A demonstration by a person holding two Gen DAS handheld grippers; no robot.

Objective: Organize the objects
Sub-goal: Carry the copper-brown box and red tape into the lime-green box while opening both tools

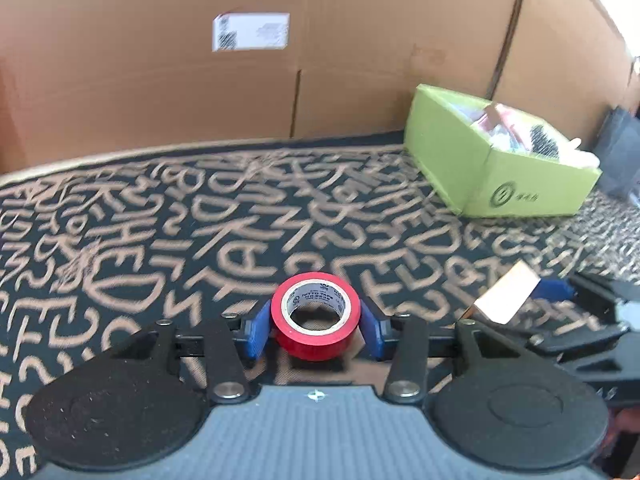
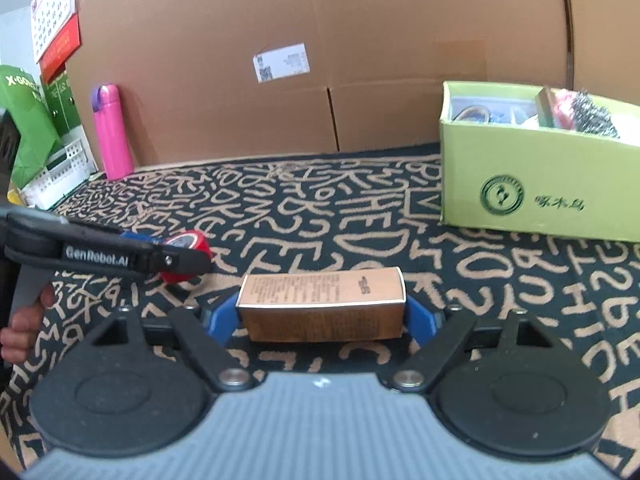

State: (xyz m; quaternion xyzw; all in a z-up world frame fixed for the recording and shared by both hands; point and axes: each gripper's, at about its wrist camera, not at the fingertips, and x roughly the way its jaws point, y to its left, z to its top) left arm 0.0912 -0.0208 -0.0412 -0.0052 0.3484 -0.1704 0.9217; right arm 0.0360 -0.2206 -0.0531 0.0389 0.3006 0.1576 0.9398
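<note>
My left gripper point(image 1: 316, 326) is shut on a red tape roll point(image 1: 314, 316), held between its blue pads over the patterned cloth. The roll also shows in the right wrist view point(image 2: 188, 246), at the left gripper's tip. My right gripper point(image 2: 322, 316) is shut on a small brown carton point(image 2: 322, 304), held lengthwise between its pads; the carton also shows at the right of the left wrist view point(image 1: 506, 298). A green open box point(image 1: 496, 160) point(image 2: 540, 168) holding several items stands at the back right.
A black cloth with tan lettering point(image 2: 340, 208) covers the table. A large cardboard wall point(image 2: 320, 48) stands behind. A pink bottle point(image 2: 110, 132), a white basket point(image 2: 60, 172) and green packages point(image 2: 24, 128) stand at the far left.
</note>
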